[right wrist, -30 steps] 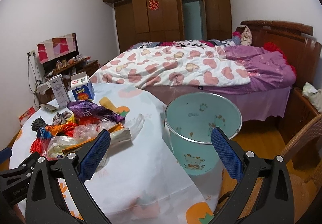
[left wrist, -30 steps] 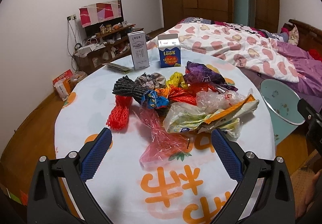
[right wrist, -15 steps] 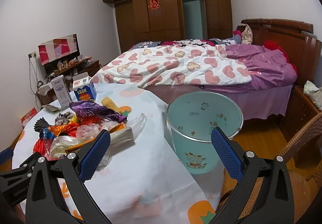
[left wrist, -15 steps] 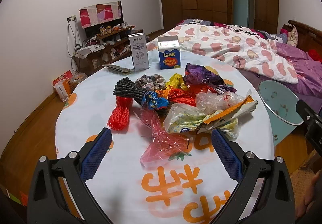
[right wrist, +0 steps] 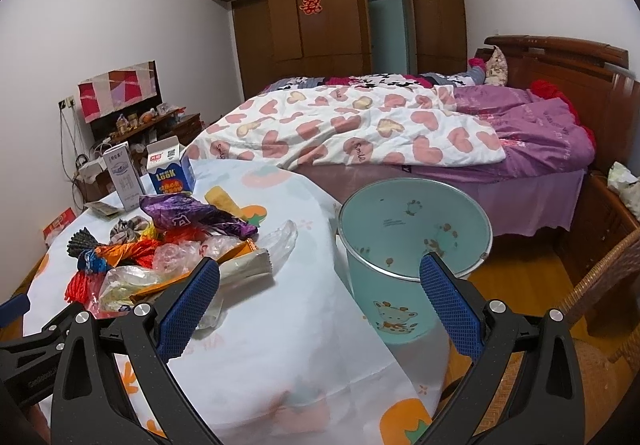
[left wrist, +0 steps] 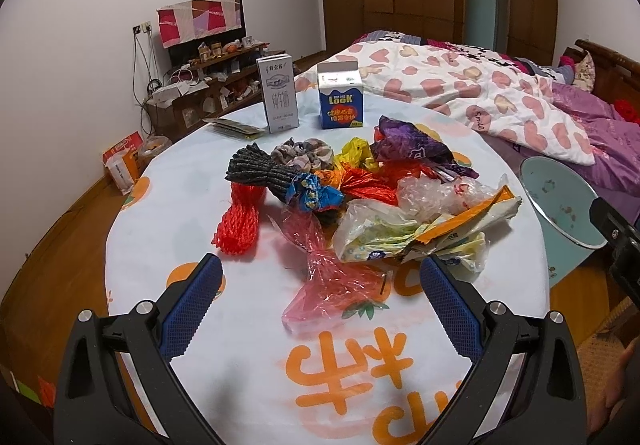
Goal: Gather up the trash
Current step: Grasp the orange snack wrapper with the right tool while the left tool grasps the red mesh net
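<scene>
The left hand-held gripper (left wrist: 318,299) hovers with its blue-padded fingers spread wide and nothing between them, above the round surface (left wrist: 248,329) draped in a white cloth with orange prints. Just ahead of its fingertips lies a crumpled pink transparent plastic bag (left wrist: 326,277); beyond that, the heap of trash: a red mesh net bundle (left wrist: 239,223) ahead to the left, a dark grey knitted roll (left wrist: 256,173) behind it, a clear bag of pale wrappers with an orange strip (left wrist: 420,235) ahead to the right, and a purple foil wrapper (left wrist: 408,149) farther back. Two upright cartons, a white one (left wrist: 278,93) and a blue-and-white one (left wrist: 340,95), stand at the far edge.

The right hand-held gripper (right wrist: 319,293) is likewise spread and empty (its left finger over the cloth's edge). Ahead to its right stands a light teal plastic bin (right wrist: 404,277) on the floor, apparently touching the hanging cloth, with the trash pile ahead to the left.
</scene>
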The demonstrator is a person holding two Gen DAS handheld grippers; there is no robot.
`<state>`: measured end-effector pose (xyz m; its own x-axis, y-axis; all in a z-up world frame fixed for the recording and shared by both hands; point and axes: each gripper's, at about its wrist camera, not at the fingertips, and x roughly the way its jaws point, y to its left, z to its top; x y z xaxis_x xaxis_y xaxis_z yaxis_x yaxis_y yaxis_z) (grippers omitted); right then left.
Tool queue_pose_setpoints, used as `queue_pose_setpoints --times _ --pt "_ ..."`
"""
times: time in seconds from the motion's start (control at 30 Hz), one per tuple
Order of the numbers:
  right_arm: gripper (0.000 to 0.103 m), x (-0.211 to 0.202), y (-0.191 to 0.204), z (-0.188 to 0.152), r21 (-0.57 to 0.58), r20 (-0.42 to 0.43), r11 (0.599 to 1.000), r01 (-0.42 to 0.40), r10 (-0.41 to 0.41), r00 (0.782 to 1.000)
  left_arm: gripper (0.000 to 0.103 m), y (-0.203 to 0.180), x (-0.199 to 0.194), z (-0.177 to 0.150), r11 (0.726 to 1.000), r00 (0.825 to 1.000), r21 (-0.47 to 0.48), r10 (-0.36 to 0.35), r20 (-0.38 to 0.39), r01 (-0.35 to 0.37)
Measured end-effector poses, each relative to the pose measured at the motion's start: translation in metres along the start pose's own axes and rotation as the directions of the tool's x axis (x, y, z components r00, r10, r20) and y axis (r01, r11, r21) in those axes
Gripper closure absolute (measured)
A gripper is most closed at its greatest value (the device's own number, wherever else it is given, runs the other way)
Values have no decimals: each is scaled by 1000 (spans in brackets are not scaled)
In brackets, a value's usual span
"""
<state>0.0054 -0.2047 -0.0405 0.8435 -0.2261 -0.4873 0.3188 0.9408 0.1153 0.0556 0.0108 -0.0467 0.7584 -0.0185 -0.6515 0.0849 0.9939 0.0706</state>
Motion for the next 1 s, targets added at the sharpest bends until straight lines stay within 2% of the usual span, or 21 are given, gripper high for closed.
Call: queue_pose_setpoints --times 0.37,0.5,0.67,0.87,1.0 --pt "6 17 13 0 -22 -42 999 -31 30 999 6 18 22 1 1000 999 -6 16 -35 -16" --pt "18 26 21 -2 -32 -77 998 -59 57 995 6 28 31 2 1000 999 -22 16 -49 -17" --pt "18 33 22 -3 -30 -104 997 -73 69 992 6 47 36 1 999 998 -37 21 -58 -24" --pt "18 47 25 -8 -12 -159 994 -106 103 982 8 85 50 2 993 996 -105 37 -87 -46" --pt "18 57 33 -4 21 -182 986 -164 165 969 11 98 58 6 989 995 -142 35 -95 -49"
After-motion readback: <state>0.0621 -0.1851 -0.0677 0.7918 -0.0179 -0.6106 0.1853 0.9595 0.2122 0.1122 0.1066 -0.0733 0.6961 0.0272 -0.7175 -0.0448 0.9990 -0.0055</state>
